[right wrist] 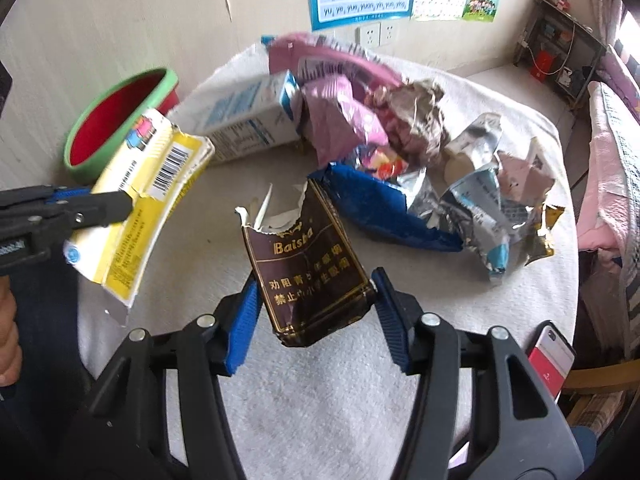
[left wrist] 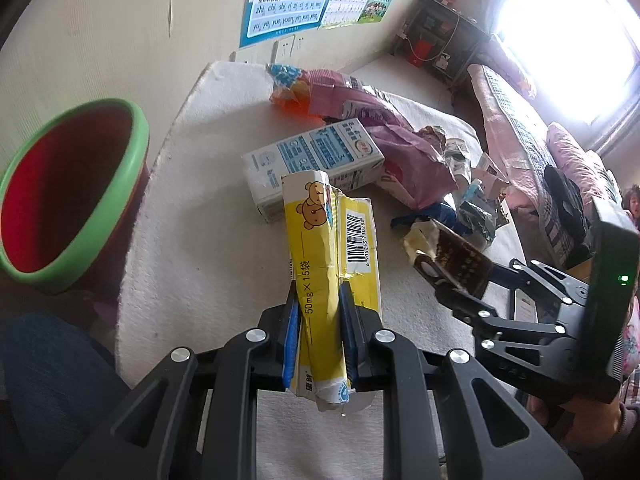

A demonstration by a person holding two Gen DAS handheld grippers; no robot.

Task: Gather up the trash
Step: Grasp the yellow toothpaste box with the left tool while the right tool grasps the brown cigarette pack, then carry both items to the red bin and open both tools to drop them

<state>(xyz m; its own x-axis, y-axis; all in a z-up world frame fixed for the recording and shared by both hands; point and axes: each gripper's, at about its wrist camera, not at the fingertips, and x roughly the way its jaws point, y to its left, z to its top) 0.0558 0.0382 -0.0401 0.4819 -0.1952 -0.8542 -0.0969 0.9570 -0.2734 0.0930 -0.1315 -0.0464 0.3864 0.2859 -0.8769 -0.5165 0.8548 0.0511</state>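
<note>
Both tongs grip: left tongs (left wrist: 320, 300) yellow box (left wrist: 320, 248), right tongs (right wrist: 314, 304) seemingly brown packet (right wrist: 308, 268).

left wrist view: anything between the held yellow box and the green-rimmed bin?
No. In the left wrist view only bare white tabletop separates yellow box from bin.

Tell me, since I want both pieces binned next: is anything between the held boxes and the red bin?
Nothing visible blocks the way. The left gripper holds the yellow box, the right gripper the brown pack. The red bin stands open beside the table's left edge; the milk carton lies farther back.
</note>
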